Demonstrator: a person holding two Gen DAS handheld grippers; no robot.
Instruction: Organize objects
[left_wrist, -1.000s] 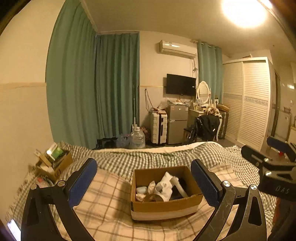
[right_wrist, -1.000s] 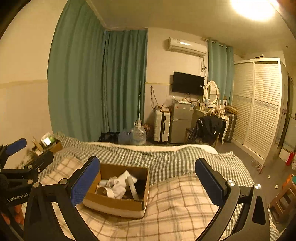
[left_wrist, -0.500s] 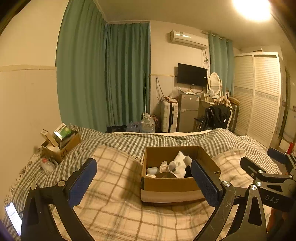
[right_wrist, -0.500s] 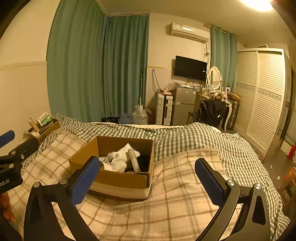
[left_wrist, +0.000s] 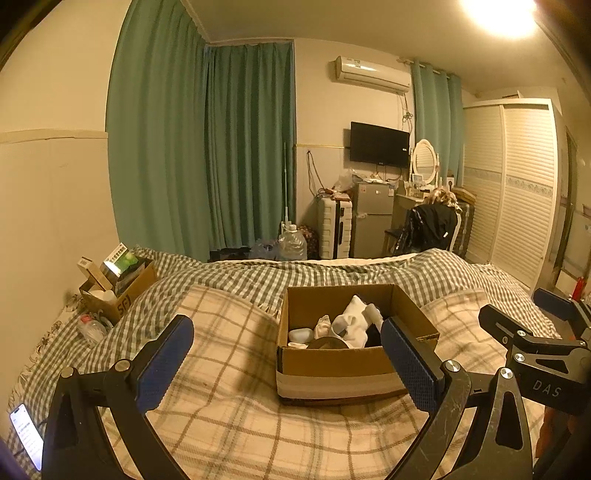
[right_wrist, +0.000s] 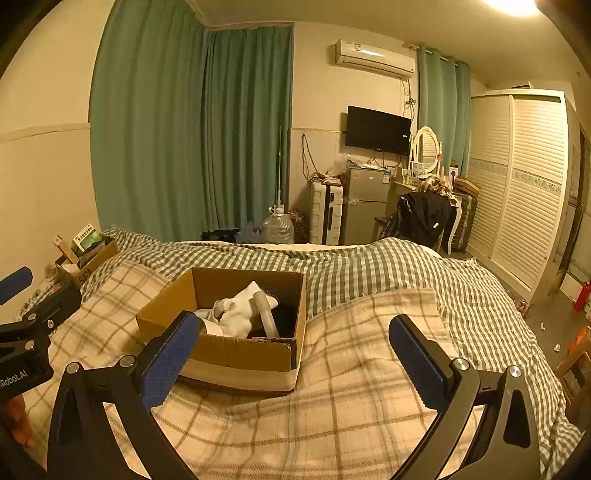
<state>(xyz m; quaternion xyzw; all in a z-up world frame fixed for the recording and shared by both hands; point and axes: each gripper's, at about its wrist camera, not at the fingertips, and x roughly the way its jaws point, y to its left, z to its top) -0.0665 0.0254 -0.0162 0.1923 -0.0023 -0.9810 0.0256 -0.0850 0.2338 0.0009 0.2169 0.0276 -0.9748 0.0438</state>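
Left wrist view: bed (left_wrist: 236, 417) covered with a cream plaid blanket, a green-checked quilt (left_wrist: 332, 273) behind it. Green curtains (left_wrist: 207, 147) on the far wall, air conditioner (left_wrist: 371, 74) high up, a dark TV (left_wrist: 379, 144) below it, a small fridge (left_wrist: 371, 218) and a white suitcase (left_wrist: 334, 229) on the floor, a louvred wardrobe (left_wrist: 517, 206) at right. A second carton of odds and ends (left_wrist: 118, 284) sits at the bed's left edge; a lit phone (left_wrist: 26, 435) lies near the corner.

Cardboard box (left_wrist: 351, 347) rests on the plaid blanket, open-topped, with white socks (left_wrist: 356, 321) and other small items inside; I cannot identify them all.

My left gripper (left_wrist: 291, 362) is spread wide, blue pads apart, holding nothing and touching nothing; the box lies ahead, towards its right finger. My right gripper (right_wrist: 295, 362) is also wide open and empty, over the blanket, with the same box (right_wrist: 229, 332) ahead towards its left finger; a pale tube (right_wrist: 266, 314) leans among the socks.
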